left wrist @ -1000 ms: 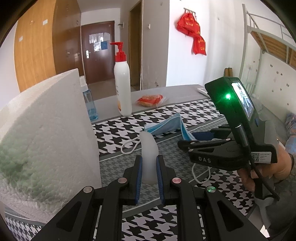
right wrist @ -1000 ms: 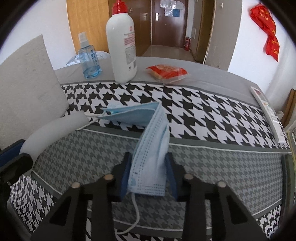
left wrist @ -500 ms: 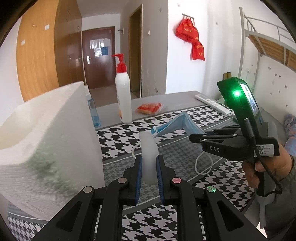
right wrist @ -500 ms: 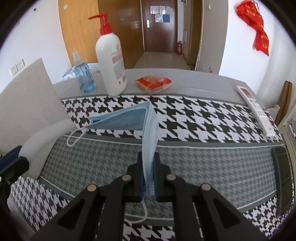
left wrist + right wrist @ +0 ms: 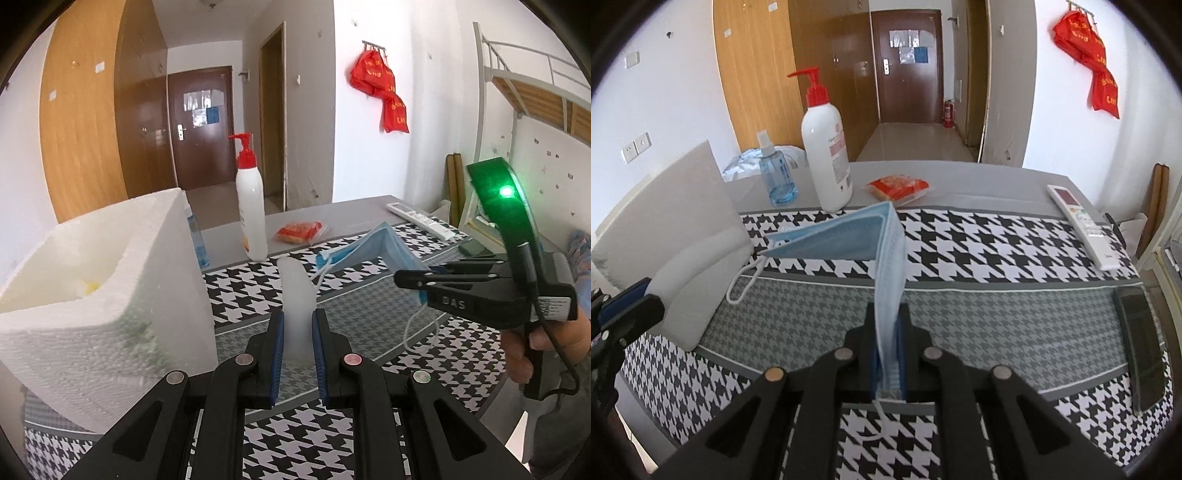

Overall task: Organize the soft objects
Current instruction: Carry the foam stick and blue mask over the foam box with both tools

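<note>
My left gripper (image 5: 297,317) is shut on a white foam pad (image 5: 296,295) that stands upright between its pads, held above the table. The same pad shows at the left of the right wrist view (image 5: 698,280). My right gripper (image 5: 888,325) is shut on a blue face mask (image 5: 857,240), lifted off the table and folded into a tent shape, with its ear loops hanging. The right gripper (image 5: 410,278) and mask (image 5: 373,247) also show at the right of the left wrist view. A white foam box (image 5: 99,291), open at the top, stands at left.
A houndstooth cloth (image 5: 979,295) covers the table. A white pump bottle (image 5: 827,155), a blue spray bottle (image 5: 775,173) and a red snack packet (image 5: 897,184) stand at the back. A remote (image 5: 1082,225) and a dark phone (image 5: 1141,347) lie at right.
Both grippers have risen above the table with their objects. My right gripper closed fully on the mask and lifted it. The foam box's open top has come into view.
</note>
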{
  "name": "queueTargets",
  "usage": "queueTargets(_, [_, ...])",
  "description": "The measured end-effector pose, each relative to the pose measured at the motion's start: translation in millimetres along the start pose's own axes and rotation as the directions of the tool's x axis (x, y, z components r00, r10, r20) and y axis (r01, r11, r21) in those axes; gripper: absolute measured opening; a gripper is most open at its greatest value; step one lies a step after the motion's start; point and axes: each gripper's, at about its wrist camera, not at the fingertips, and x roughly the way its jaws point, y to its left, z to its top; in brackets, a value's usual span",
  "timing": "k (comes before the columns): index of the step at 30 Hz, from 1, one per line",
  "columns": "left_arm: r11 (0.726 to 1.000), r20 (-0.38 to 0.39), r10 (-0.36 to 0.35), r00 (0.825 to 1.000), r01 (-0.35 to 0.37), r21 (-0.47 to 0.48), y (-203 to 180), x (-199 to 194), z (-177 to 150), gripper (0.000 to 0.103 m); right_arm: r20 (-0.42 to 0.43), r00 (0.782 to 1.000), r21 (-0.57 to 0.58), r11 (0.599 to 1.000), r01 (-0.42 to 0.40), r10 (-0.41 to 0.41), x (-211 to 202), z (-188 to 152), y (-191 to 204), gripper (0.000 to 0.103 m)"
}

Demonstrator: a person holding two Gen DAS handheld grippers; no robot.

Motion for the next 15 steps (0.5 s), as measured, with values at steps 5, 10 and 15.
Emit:
queueTargets(5, [1.0,0.003,0.007,1.0,-0.007,-0.005,-0.1,-2.6,-1.8,0.016,0.029,1.0,0.003,1.0,0.004,-0.005,-17.0,-2.9,-0.4,0.011])
queueTargets(10, [1.0,0.02,0.012,1.0,-0.012,-0.005,0.8,-8.6,-1.3,0.016,0.051,0.999,0.011,1.0,0.01,-0.011,-28.3,-5.8,1.2,0.011])
queueTargets(15, [1.0,0.037,0.019,0.999,-0.019,-0.009,5.2,-16.0,-1.1,0.016,0.073,0.997,0.013,1.0,0.014,-0.015,-38.1,-7.1,4.0,0.011])
